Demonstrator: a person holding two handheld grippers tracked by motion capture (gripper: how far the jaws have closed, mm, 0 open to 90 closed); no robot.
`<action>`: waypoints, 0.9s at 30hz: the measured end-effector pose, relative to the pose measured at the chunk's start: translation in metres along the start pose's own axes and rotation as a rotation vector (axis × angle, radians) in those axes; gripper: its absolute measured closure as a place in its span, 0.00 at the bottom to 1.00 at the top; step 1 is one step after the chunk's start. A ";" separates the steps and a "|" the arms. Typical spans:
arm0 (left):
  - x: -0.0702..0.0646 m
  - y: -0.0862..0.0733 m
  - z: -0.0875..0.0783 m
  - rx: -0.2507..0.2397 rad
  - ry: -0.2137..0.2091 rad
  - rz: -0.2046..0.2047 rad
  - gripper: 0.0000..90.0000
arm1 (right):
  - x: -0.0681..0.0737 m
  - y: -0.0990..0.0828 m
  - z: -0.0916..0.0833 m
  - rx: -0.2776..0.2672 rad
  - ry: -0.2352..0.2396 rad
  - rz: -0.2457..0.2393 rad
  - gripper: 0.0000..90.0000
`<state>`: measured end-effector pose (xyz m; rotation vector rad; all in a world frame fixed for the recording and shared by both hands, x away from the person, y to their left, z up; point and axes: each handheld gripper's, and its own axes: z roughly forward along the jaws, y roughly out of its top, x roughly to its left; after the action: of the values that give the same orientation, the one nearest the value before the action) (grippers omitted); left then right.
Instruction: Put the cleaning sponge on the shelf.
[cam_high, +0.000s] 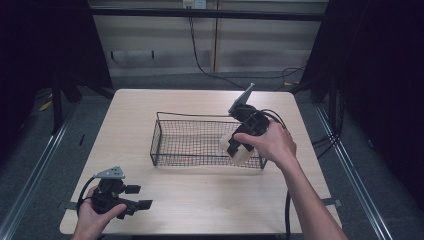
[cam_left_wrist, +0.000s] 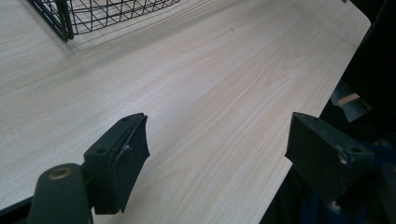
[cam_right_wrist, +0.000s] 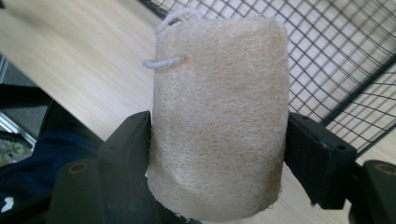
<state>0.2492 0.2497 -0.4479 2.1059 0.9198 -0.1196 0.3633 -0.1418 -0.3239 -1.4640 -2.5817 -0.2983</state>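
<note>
A pale loofah sponge (cam_right_wrist: 219, 121) with a white string loop sits clamped between the jaws of my right gripper (cam_right_wrist: 217, 158). In the high view the right gripper (cam_high: 239, 150) holds the loofah (cam_high: 244, 155) at the near right corner of a black wire basket (cam_high: 190, 142), over its front rim. My left gripper (cam_high: 136, 196) rests low at the table's near left corner, its jaws wide apart with bare wood between them. In the left gripper view the left gripper (cam_left_wrist: 217, 149) stands open above the table, and the basket's corner (cam_left_wrist: 65, 18) shows at upper left.
The light wooden table (cam_high: 200, 190) has its near edge close beside the left gripper. Cables trail from the right gripper off the table's right side. Dark floor and rails surround the table.
</note>
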 end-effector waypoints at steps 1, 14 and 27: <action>0.000 0.000 0.000 0.000 -0.002 0.000 0.23 | -0.001 0.001 0.000 0.000 -0.006 0.006 0.30; 0.000 0.000 0.001 0.005 -0.006 -0.007 0.23 | -0.028 0.013 0.008 0.002 -0.062 0.137 0.30; 0.001 0.000 0.001 -0.002 -0.004 -0.010 0.23 | -0.048 0.014 0.024 -0.028 -0.092 0.241 0.30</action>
<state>0.2495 0.2497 -0.4488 2.0984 0.9279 -0.1275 0.3992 -0.1688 -0.3576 -1.8170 -2.4414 -0.2414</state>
